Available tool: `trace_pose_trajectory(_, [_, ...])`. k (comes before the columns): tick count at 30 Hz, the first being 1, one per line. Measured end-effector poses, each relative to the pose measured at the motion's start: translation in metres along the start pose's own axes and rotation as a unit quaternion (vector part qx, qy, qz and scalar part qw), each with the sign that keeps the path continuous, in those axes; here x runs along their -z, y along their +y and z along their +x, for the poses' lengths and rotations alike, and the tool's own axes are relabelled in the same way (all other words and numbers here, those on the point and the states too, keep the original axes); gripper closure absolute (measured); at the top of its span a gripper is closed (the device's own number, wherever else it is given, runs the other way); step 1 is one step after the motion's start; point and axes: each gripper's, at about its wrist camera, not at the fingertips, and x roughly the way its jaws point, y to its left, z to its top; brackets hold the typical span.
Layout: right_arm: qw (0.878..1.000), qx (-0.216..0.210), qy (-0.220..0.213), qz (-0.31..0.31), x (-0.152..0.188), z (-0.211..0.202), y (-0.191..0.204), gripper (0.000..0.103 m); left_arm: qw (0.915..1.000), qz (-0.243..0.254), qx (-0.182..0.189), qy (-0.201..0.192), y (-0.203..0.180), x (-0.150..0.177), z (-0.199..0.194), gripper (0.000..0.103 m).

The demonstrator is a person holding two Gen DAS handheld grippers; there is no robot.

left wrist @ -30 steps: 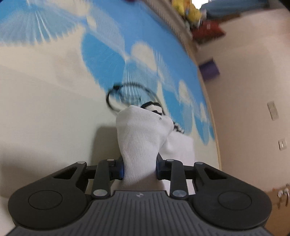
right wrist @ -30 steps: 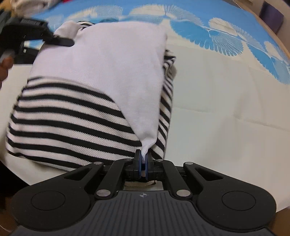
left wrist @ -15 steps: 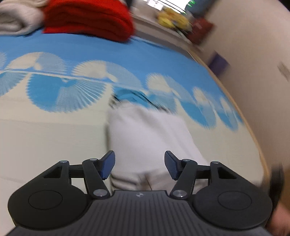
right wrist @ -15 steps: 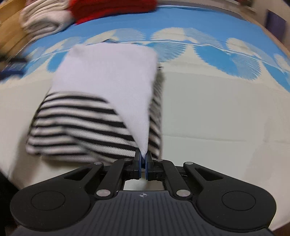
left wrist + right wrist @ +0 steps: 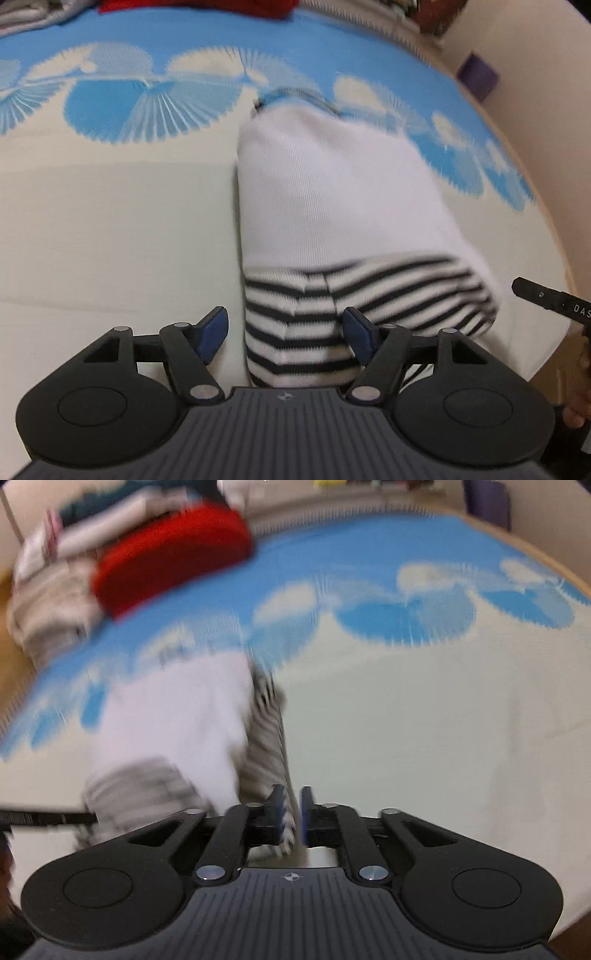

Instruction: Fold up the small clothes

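A small white garment with black-and-white striped parts (image 5: 332,206) lies folded on the bed cover (image 5: 110,221). My left gripper (image 5: 286,334) is open, its blue pads on either side of the garment's striped near corner without gripping it. In the blurred right wrist view the same garment (image 5: 177,723) lies ahead to the left. My right gripper (image 5: 291,806) has its jaws slightly parted around the striped edge of the garment. The right gripper's side also shows at the right edge of the left wrist view (image 5: 554,301).
A stack of folded clothes topped by a red one (image 5: 173,557) sits at the far left of the bed. The blue-and-cream cover (image 5: 443,701) stretches to the right. A wooden bed edge (image 5: 546,206) and a wall lie to the right in the left wrist view.
My left gripper let go of the white fabric, opened and came down over the striped corner. My right gripper loosened from a tight pinch. The garment now lies flat.
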Motion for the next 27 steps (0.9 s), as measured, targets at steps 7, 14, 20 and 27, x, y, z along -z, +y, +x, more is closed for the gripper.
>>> trace_pose_trajectory(7, [0.995, -0.071, -0.004, 0.077, -0.029, 0.037, -0.013, 0.051, 0.9976, -0.05, -0.001, -0.048, 0.011, -0.025, -0.019, 0.03])
trace_pose_trajectory(14, [0.987, -0.084, 0.022, 0.139, -0.049, 0.099, -0.004, 0.047, 0.9968, -0.039, -0.007, -0.069, 0.001, -0.041, -0.018, 0.03])
trace_pose_trajectory(20, [0.98, -0.147, 0.021, 0.133, -0.059, 0.125, 0.013, 0.101, 0.997, -0.028, -0.007, -0.071, -0.01, -0.047, -0.005, 0.03])
trace_pose_trajectory(27, [0.992, -0.042, -0.039, 0.116, -0.068, 0.12, 0.012, 0.103, 0.9972, 0.019, -0.003, -0.073, -0.039, -0.051, 0.01, 0.042])
